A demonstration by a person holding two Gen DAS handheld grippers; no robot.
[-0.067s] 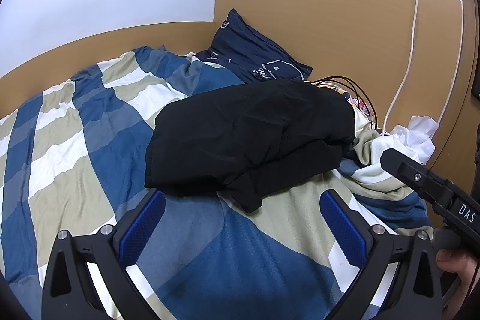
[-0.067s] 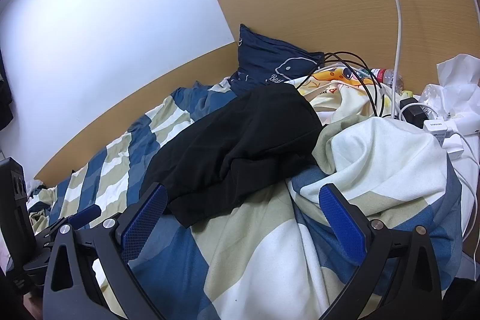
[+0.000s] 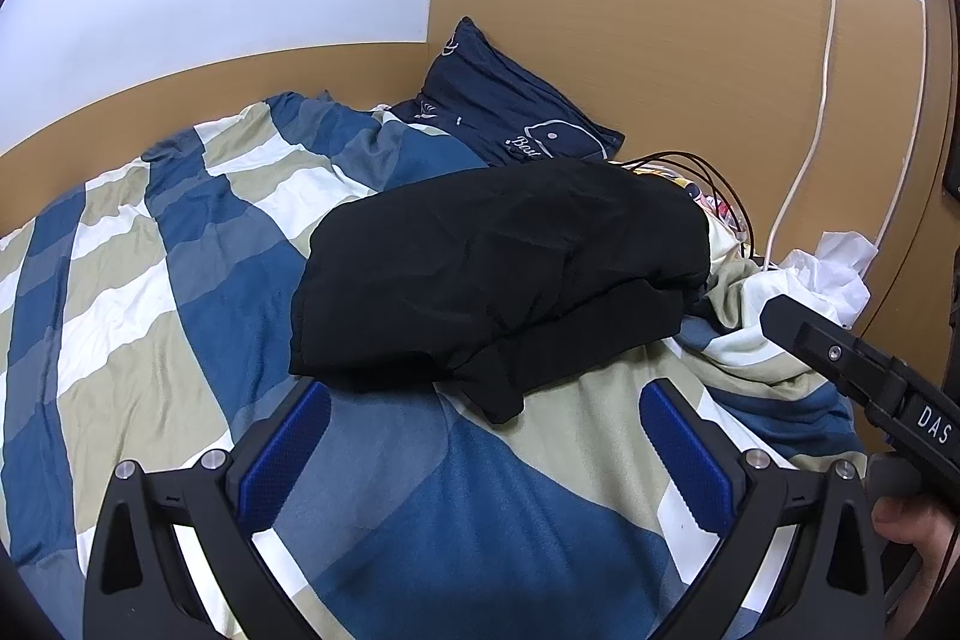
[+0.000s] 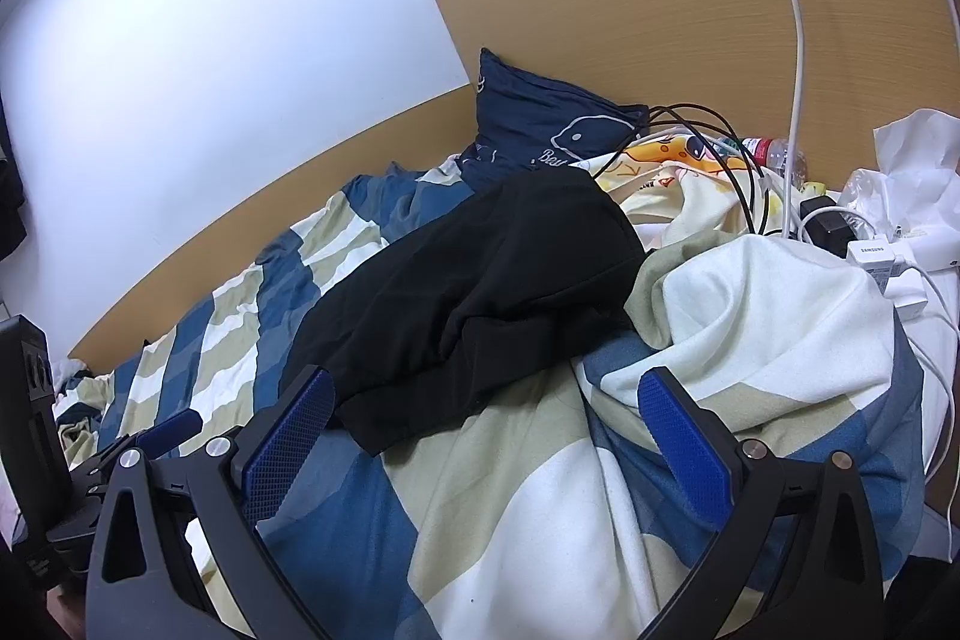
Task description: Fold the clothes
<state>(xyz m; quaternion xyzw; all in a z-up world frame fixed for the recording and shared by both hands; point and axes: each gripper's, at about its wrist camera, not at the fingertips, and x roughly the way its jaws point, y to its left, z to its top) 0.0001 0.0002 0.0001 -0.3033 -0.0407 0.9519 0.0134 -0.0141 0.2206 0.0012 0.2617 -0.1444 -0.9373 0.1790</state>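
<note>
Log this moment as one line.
left gripper: open, empty | right gripper: open, empty | black garment: bunched on bed, untouched

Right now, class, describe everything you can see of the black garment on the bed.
The black garment is plain, matte, soft-looking cloth, loosely heaped in overlapping layers, not neatly folded. A narrower flap trails from its near edge. It lies on the blue, beige and white checked duvet, its far end toward the navy pillow. Neither gripper touches it.
</note>
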